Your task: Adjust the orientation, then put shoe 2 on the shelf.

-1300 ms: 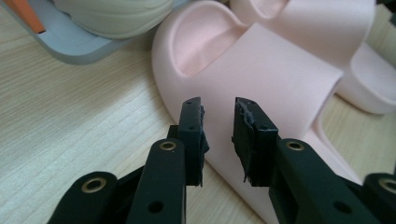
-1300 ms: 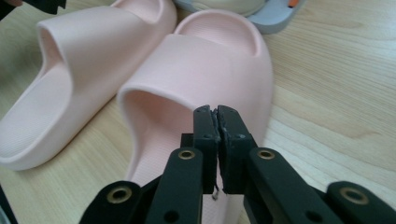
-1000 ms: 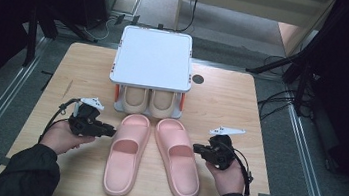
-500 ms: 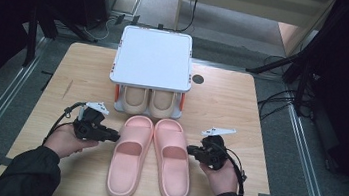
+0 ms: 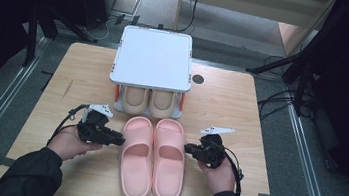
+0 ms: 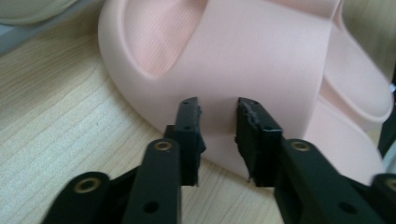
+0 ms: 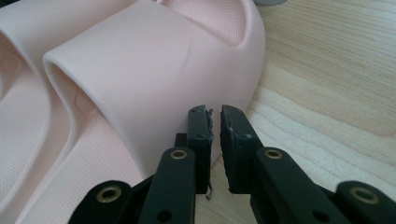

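Near the front edge of the wooden tabletop (image 5: 223, 91), over grey floor (image 5: 311, 175), both grippers' jaws have just been opening, empty, flanking pink slippers (image 5: 154, 156): left gripper (image 5: 118, 140), right gripper (image 5: 187, 148).

White rack (image 5: 152, 57) hides most of beige slippers (image 5: 149, 102).

Each claw is matte black. The left claw (image 6: 215, 135) has two flat arms with brass-ringed rivet holes, ending in blocky pads (image 6: 189, 126) with chipped, ragged tips. The right claw (image 7: 214, 140) matches it, brass eyelets included. Seen from above, beside the pink slippers (image 5: 154, 158), each carries a pale grey three-cornered plate and trails a thin black cable. Both sleeves (image 5: 32, 176) are dark.
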A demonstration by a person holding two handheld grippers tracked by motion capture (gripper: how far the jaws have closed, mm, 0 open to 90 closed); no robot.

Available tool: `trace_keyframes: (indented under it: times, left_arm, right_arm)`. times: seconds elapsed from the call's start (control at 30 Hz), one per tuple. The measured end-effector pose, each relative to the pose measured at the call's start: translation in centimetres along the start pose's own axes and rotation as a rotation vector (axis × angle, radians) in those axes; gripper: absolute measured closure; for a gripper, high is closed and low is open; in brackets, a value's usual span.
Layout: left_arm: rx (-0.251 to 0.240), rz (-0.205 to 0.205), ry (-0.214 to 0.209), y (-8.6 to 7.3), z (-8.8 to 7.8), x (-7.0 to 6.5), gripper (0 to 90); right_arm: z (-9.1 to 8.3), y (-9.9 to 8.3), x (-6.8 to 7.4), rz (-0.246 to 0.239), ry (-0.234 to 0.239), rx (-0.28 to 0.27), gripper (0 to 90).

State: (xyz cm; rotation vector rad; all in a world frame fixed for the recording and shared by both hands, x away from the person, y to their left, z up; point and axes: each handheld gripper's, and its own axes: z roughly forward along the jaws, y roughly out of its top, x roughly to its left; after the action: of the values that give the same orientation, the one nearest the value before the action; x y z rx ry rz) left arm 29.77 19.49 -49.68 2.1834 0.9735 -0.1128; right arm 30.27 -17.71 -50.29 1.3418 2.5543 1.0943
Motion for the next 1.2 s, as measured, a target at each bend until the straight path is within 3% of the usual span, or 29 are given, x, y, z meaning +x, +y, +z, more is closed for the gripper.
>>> trace_keyframes:
  times: [0.2, 0.47, 0.57, 0.77, 1.2]
  left_arm:
    - [-0.06, -0.002, 0.015, 0.1, -1.3, 0.1, 59.8]
    - [-0.07, -0.019, 0.029, 0.0, -1.9, 0.3, 51.8]
    - [-0.071, -0.027, 0.03, -0.1, -2.0, 0.5, 50.5]
    - [-0.069, -0.027, 0.036, -0.2, -2.1, 0.5, 49.1]
    - [-0.081, -0.025, 0.04, -0.2, -2.3, 0.5, 48.4]
  right_arm:
    - [-0.9, 0.3, 0.5, -0.015, 0.016, -0.068, 76.5]
    - [-2.4, 0.5, 2.5, -0.039, 0.054, -0.148, 67.0]
    - [-2.8, 0.4, 4.0, -0.072, 0.077, -0.178, 61.0]
    - [-2.2, -0.4, 5.9, -0.071, 0.127, -0.172, 57.0]
    - [-0.3, -1.3, 7.6, -0.063, 0.139, -0.141, 54.2]
